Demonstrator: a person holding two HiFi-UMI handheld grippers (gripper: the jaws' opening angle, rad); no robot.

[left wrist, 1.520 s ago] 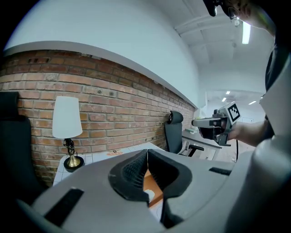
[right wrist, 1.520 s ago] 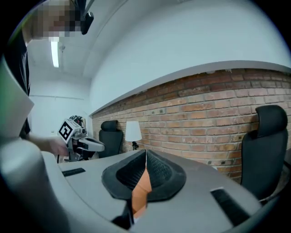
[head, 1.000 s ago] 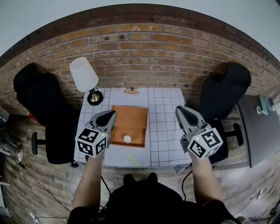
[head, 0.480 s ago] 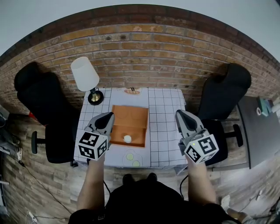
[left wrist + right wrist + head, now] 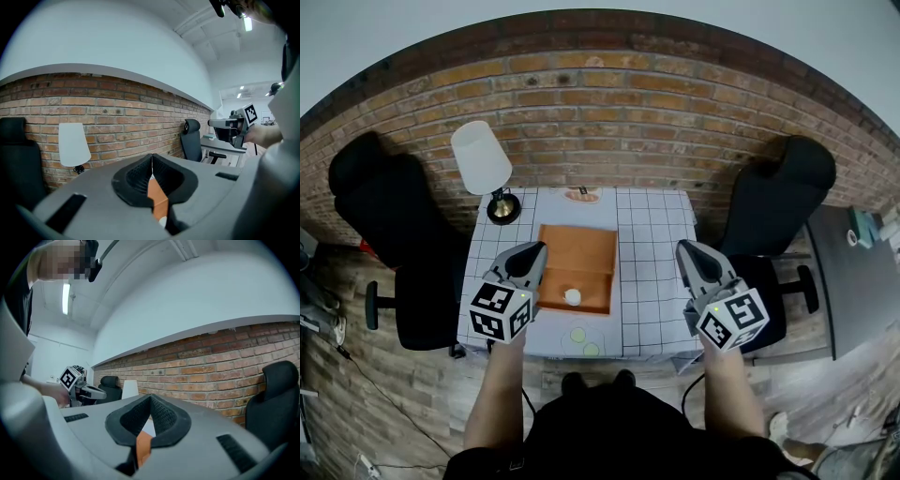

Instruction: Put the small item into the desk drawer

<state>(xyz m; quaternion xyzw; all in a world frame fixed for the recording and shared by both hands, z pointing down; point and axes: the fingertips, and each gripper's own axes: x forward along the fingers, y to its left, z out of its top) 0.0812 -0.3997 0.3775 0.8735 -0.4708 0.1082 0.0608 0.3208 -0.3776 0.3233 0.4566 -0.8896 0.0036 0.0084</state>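
We find the right half of the table point(image 5: 654, 246) bare and free to pass over, and the orange drawer point(image 5: 578, 248) lies open from above. A lamp point(image 5: 481, 157) stands at the back left corner. A left chair point(image 5: 389, 220) and a right chair point(image 5: 778, 206) flank the sides, and a brick wall point(image 5: 600, 112) closes the far edge.
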